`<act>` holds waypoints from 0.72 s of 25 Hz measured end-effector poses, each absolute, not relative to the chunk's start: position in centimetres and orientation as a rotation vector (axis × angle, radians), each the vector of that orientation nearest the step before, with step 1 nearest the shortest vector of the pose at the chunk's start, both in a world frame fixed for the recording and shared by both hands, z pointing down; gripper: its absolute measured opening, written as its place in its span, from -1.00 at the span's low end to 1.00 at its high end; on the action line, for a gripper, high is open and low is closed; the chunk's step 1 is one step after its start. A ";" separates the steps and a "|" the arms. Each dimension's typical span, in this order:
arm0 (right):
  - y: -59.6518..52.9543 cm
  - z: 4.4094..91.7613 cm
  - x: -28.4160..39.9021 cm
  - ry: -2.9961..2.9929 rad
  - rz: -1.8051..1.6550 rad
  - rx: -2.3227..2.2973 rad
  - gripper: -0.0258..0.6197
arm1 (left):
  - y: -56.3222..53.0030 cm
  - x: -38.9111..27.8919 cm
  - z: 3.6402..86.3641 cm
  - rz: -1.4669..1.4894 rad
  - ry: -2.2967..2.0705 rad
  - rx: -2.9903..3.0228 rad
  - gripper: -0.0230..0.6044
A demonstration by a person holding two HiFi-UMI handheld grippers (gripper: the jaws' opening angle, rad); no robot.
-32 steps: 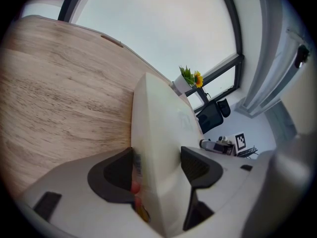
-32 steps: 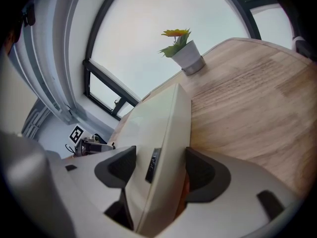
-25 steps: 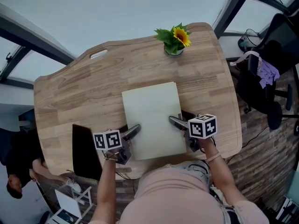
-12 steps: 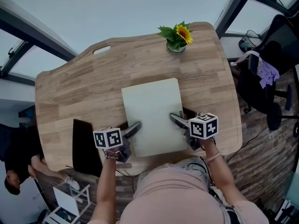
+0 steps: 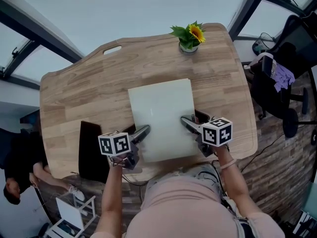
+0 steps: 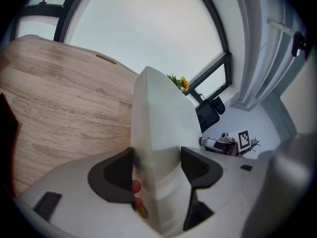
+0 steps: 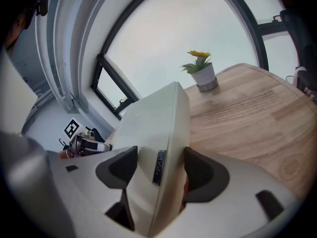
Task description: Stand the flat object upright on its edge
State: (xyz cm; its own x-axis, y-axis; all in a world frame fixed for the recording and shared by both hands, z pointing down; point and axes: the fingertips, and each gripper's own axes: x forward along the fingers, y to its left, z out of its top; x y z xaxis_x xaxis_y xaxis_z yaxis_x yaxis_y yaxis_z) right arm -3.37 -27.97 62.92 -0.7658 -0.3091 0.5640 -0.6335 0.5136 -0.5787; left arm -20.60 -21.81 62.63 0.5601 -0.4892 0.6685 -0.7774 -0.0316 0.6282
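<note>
looks like the left hand-held gripper (image 5: 142, 131) and right hand-held gripper (image 5: 186, 121) (its jaws just been closing tighter) clamp opposite sides of the pale flat rectangular board (image 5: 161, 113) so it tips up evenly

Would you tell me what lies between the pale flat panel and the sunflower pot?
Only bare wooden tabletop separates the pale panel from the sunflower pot, as the head view shows.

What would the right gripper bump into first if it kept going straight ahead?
The pale panel already between the right gripper's jaws, which have just been closing. Beyond it, depth is unclear.
</note>
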 end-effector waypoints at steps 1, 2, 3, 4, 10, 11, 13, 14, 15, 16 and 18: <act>-27.8 62.6 -3.3 -2.373 1.132 0.785 -0.03 | -21.7 -20.6 62.4 0.325 -1.071 1.689 -0.01; -27.7 62.4 -3.3 -2.378 1.128 0.792 -0.03 | -21.6 -20.6 62.1 0.327 -1.071 1.694 -0.01; -27.5 62.1 -3.2 -2.383 1.124 0.800 -0.04 | -21.5 -20.5 61.9 0.328 -1.069 1.698 -0.01; -27.4 61.9 -3.2 -2.387 1.119 0.808 -0.04 | -21.4 -20.5 61.8 0.328 -1.066 1.701 -0.01; -26.6 60.4 -2.8 -2.405 1.084 0.841 -0.04 | -20.9 -20.1 60.4 0.327 -1.056 1.730 -0.01; -26.4 60.2 -2.7 -2.409 1.077 0.846 -0.04 | -20.8 -20.0 60.2 0.329 -1.055 1.738 -0.01; -26.1 59.7 -2.5 -2.418 1.065 0.859 -0.04 | -20.7 -19.8 59.7 0.332 -1.059 1.752 -0.01; -26.1 59.5 -2.3 -2.423 1.059 0.865 -0.04 | -20.7 -19.7 59.5 0.331 -1.062 1.759 -0.01; -26.0 59.2 -2.2 -2.428 1.053 0.870 -0.04 | -20.6 -19.6 59.2 0.329 -1.065 1.763 -0.01; -25.9 58.9 -2.2 -2.432 1.047 0.873 -0.04 | -20.5 -19.6 59.0 0.330 -1.069 1.766 -0.01; -25.8 58.4 -2.1 -2.441 1.029 0.877 -0.04 | -20.3 -19.6 58.6 0.333 -1.072 1.773 -0.01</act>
